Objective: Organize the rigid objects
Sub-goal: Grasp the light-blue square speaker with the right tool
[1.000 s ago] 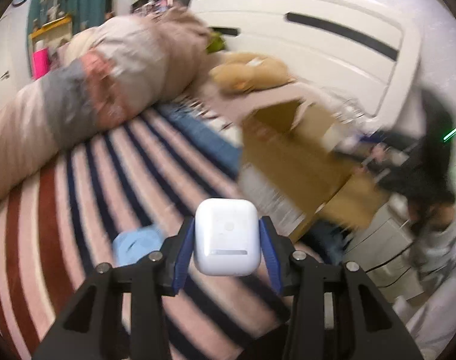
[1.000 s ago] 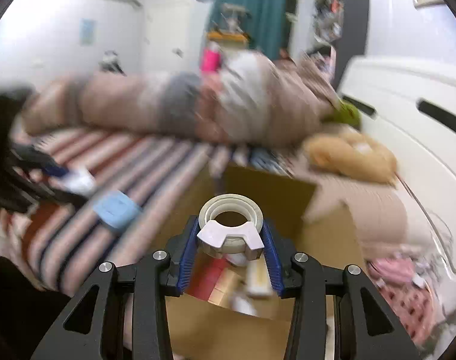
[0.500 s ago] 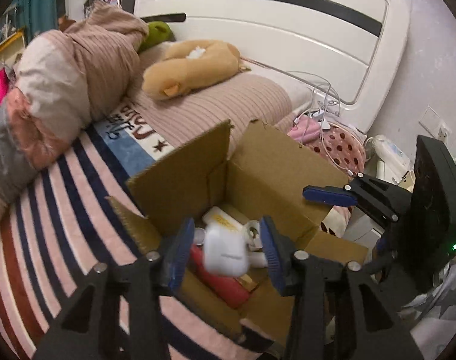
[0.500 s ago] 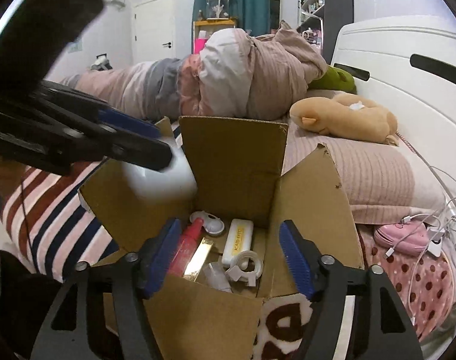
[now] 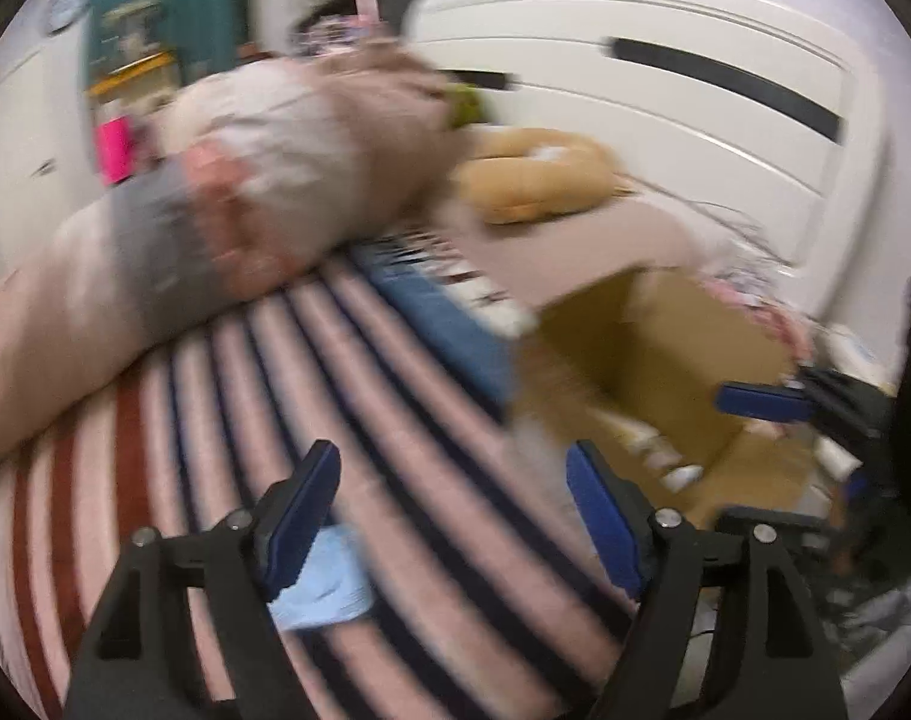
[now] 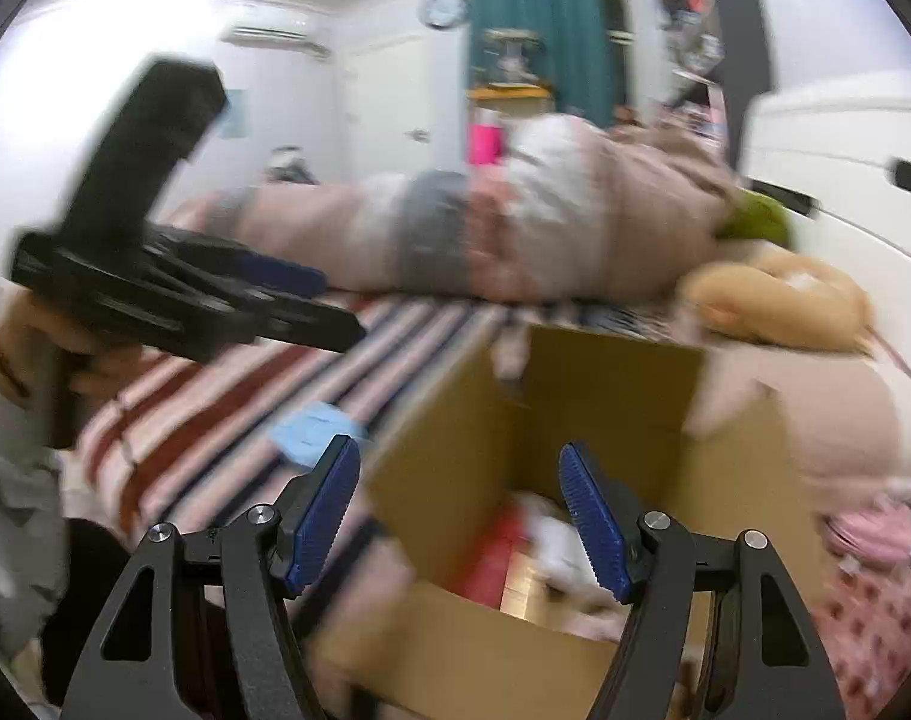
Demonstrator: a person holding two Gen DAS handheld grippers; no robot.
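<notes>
Swung away from the cardboard box [image 5: 653, 360], the left gripper [image 5: 452, 501] now hangs over the striped blanket [image 5: 395, 420], jaws spread, nothing between them; a light-blue item [image 5: 326, 585] lies near-left. From the right wrist, the right gripper [image 6: 458, 501] gapes empty above the box [image 6: 575, 420], blurred items inside.

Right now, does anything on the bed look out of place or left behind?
Yes: a light blue item lies alone on the striped blanket, outside the cardboard box. Both claws are open and empty. Blur hides what it is.

open cardboard box [image 6: 605, 414] on bed, blurred items inside [image 6: 545, 546]
</notes>
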